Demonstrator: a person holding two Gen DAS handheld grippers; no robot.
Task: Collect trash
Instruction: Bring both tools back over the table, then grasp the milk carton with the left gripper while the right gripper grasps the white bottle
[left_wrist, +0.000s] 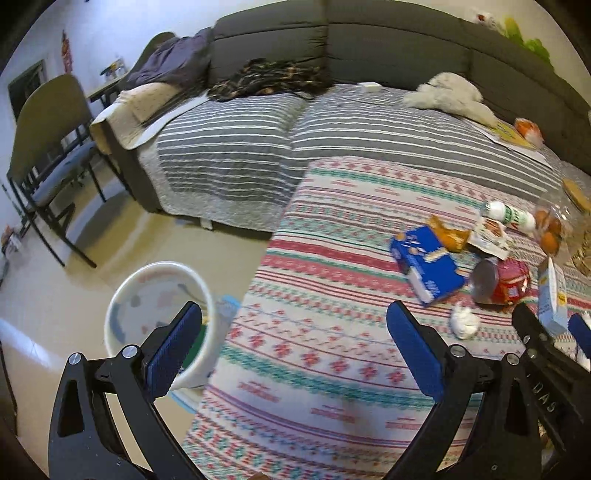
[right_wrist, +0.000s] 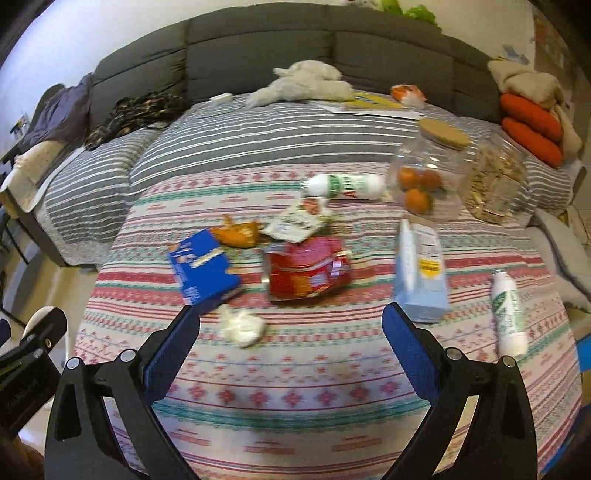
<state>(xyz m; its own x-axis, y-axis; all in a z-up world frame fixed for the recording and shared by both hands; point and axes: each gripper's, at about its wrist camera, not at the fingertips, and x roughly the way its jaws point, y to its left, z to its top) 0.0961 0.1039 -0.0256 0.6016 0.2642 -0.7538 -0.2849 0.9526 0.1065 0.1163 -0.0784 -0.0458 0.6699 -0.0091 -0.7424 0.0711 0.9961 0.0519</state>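
A: Nearest are the right tongs (right_wrist: 290, 332), jaws wide with nothing between them, hanging over the patterned blanket (right_wrist: 295, 398). The left tongs (left_wrist: 291, 332) are wide and empty too, hanging partly over the blanket's edge and partly over the white bin (left_wrist: 122, 314) on the floor

B: So nothing is in hand. Where is the trash?

A: Just beyond the right tongs' fingertips lies a crumpled white tissue (right_wrist: 242, 326). Behind it sit a blue box (right_wrist: 203, 269) and a red snack bag (right_wrist: 308, 273), close together. Further back are an orange wrapper (right_wrist: 238, 232), a torn white packet (right_wrist: 295, 223) and a white bottle with a green label (right_wrist: 343, 186) lying on its side. To the right a pale blue carton (right_wrist: 421, 269) stands upright, with a white tube (right_wrist: 509, 314) lying beside it

B: And the jar?

A: A clear jar with a cork lid (right_wrist: 428, 173), holding orange fruit, stands behind the carton; I judge it is not trash

B: Which step, then?

A: I judge it is a reach for a pick. The tissue is nearest, so the next move calls for lowering the right tongs around it, closing gently on the soft wad, then carrying it left to the bin
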